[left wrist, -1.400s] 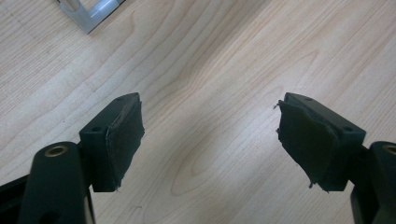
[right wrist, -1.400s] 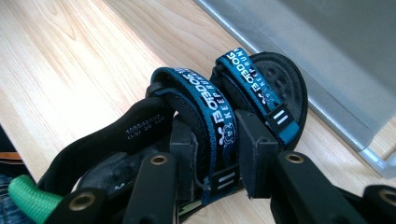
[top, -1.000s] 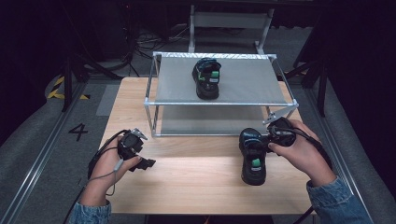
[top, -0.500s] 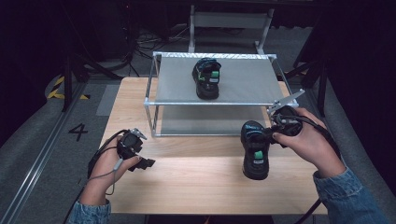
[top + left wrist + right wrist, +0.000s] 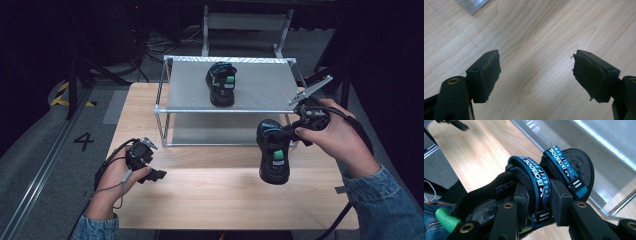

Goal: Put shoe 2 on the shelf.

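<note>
The right gripper (image 5: 292,131) has its jaws closed on the blue strap of a black sandal with blue printed straps and a green heel loop (image 5: 274,151), which hangs in the air above the right part of the pale wooden counter (image 5: 210,192), just in front of the two-tier rack of silver metal (image 5: 260,90). In the right gripper view the pads pinch only the strap, so the sole dangles below the grip. I judge the main risk is that the sandal swings or slides through the pads and drops, since a soft strap gives little purchase. Its toe could also catch the rack's front rail on the way to the top shelf, where a matching black sandal (image 5: 221,83) already lies. The left gripper (image 5: 159,175) rests low over the counter with its jaws wide apart and nothing between them.

The counter is smooth, light-grained wood. Around it the room is dark, with grey flooring, cables behind the rack and a painted number on the floor at left.
</note>
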